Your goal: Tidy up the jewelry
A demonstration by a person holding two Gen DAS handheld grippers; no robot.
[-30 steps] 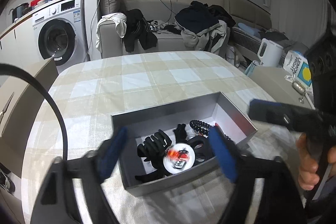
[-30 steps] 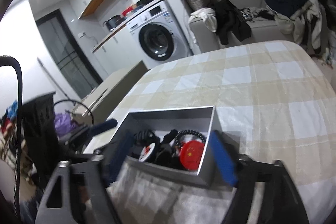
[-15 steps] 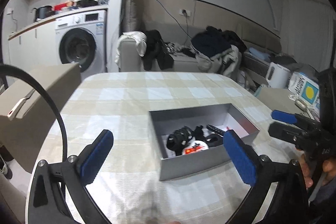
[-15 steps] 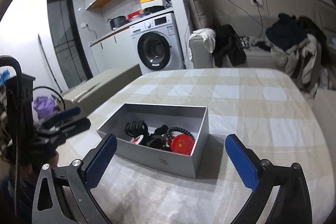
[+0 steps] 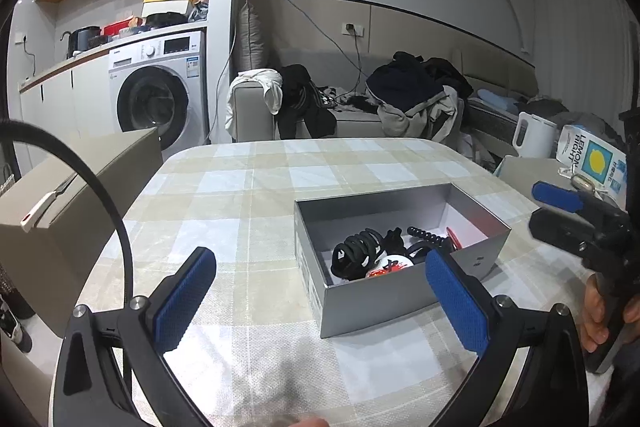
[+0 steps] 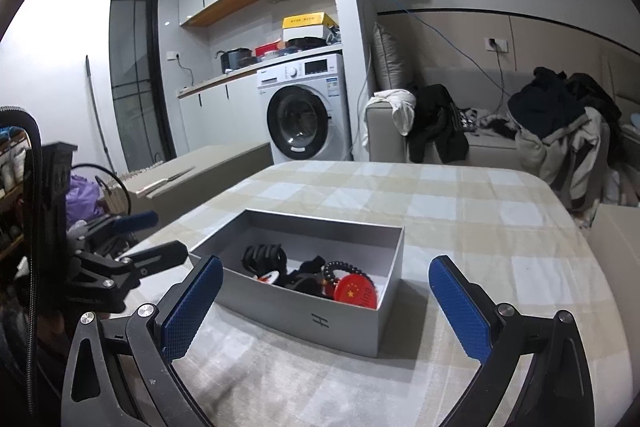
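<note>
A grey open box sits on the checked cloth of the surface, toward its near side, and the jewelry lies heaped in the box's near half. In the left wrist view a black hair claw clip lies at the left of the heap, a strand of dark beads runs behind it, and a white round piece with red marking rests against the near wall. In the right wrist view a red round badge with yellow stars lies by the near right corner of the box, a dark bead bracelet curves just behind it, and more black pieces, hard to tell apart, lie between these and the clip.

The left claw hovers in front of the box with its blue pads spread wide; nothing is between them, and the box's near left corner shows through the gap. The right claw is likewise spread wide and empty, pointing at the box's long near wall from the other side. Each claw shows at the edge of the other's view, near the box but apart from it. A hand grips the right claw's handle.

Beyond the surface stand a washing machine and a sofa piled with clothes; a white kettle stands off to the right.
</note>
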